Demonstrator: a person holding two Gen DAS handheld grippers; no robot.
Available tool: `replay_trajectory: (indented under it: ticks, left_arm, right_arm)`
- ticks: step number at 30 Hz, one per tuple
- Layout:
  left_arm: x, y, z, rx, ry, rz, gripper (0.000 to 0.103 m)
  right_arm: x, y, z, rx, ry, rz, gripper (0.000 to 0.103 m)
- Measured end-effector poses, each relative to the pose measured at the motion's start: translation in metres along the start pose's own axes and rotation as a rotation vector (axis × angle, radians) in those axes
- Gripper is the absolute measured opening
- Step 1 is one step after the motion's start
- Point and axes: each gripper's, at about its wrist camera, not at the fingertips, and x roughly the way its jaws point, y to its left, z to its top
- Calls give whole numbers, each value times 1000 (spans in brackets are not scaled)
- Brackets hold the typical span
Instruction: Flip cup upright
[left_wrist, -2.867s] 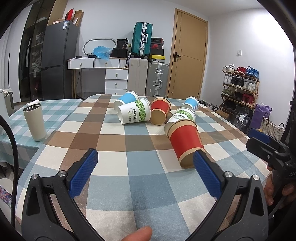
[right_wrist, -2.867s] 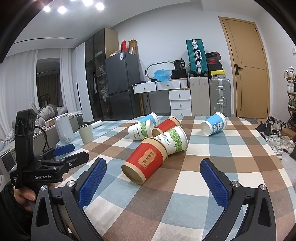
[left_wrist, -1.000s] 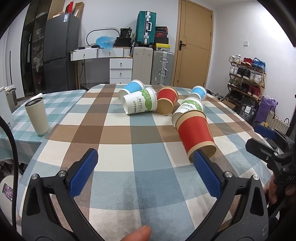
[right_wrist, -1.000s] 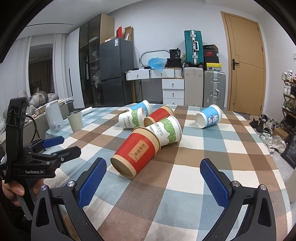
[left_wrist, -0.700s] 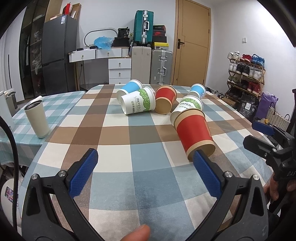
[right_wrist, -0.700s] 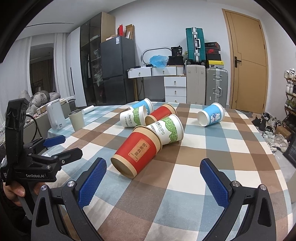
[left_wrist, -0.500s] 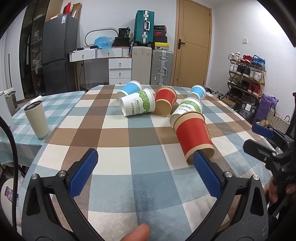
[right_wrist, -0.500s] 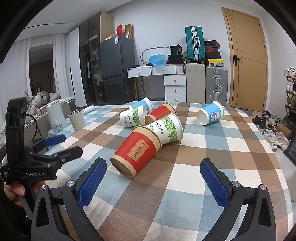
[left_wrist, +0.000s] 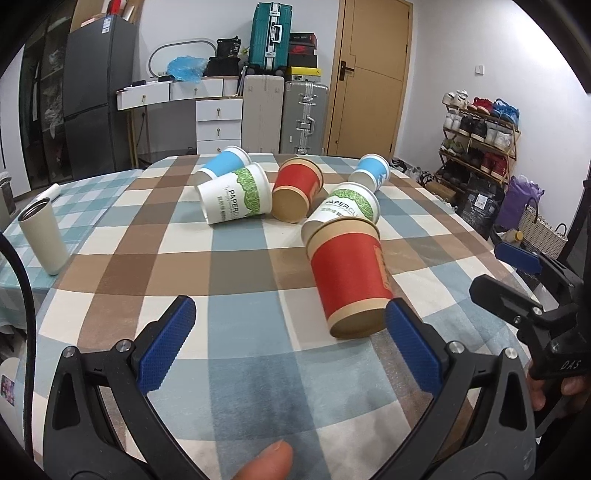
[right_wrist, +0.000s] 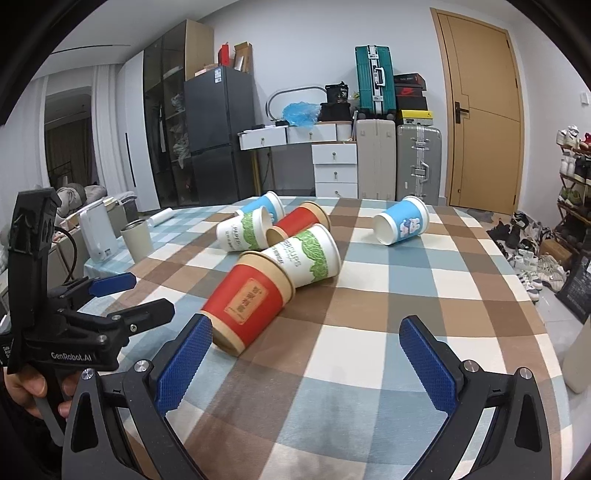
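Several paper cups lie on their sides on a checked tablecloth (left_wrist: 236, 266). The nearest is a red cup (left_wrist: 349, 275), its base toward me, just beyond my left gripper's right fingertip (left_wrist: 410, 347); it also shows in the right wrist view (right_wrist: 247, 302). Behind it lie a white-and-green cup (left_wrist: 351, 206), another red cup (left_wrist: 297, 188), a second white-and-green cup (left_wrist: 234, 199) and two blue cups (left_wrist: 225, 166) (right_wrist: 402, 225). My left gripper (left_wrist: 290, 347) is open and empty. My right gripper (right_wrist: 306, 358) is open and empty, right of the near red cup.
A beige tumbler (left_wrist: 40, 236) stands upright on a second, smaller-checked table at the left. The right gripper (left_wrist: 524, 284) appears at the table's right edge in the left wrist view. Suitcases, drawers, a fridge and a shoe rack line the room behind.
Both grippers have moved slightly closer to the near red cup, which now looks larger. The cups have not moved. Both grippers stay open.
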Motion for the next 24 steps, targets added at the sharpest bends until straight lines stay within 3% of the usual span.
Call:
replay_trajectory:
  ticks: [6,16,20,22,24]
  left_arm:
    - [21,-19,5,46,52,-5,102]
    - [56,-28,14,11,146,-71,96]
    - [68,-32,16,3,186,-80,80]
    - [70,-33,16,0,189,-103,60]
    - [69,-34,15,-1,194,-114,56]
  right_arm:
    - [7,-8,-2,10,27,-26,103]
    - [8,-18,-5,47,28,-21,103]
    - [9,-19,-6,50,33,-22,103]
    - [9,-19,-6,49,33,-21,103]
    - [9,-18,-6,46,34,-23,103]
